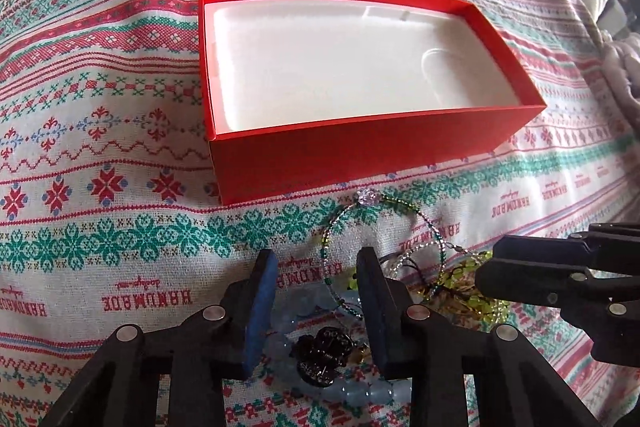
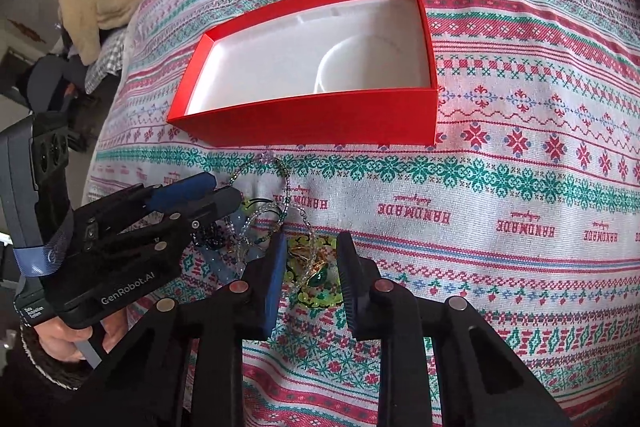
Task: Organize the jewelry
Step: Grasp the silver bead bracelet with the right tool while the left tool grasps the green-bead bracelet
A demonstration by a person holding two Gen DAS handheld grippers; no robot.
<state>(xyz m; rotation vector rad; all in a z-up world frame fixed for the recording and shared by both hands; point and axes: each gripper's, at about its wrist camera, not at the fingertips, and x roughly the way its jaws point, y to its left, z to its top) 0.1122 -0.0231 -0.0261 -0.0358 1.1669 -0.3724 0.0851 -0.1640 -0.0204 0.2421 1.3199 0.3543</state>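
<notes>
Red box [image 1: 360,155] with white liner sits open on the patterned cloth [image 1: 120,147]. A tangled jewelry pile [image 2: 256,227] lies on the cloth just before the box's near wall. Left gripper [image 1: 316,311] stands part-open astride pale blue beads [image 1: 360,393] and a black piece [image 1: 324,355], pads not pressing. Right gripper [image 2: 312,287] stands part-open astride a yellow-green beaded piece [image 2: 316,279], not clamped.

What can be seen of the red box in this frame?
The red box is an open, lidless rectangular box that looks like cardboard, with a white molded liner showing shallow recesses and nothing inside. It sits flat on the patterned cloth, just beyond the jewelry pile. Nothing but the cloth touches it.
</notes>
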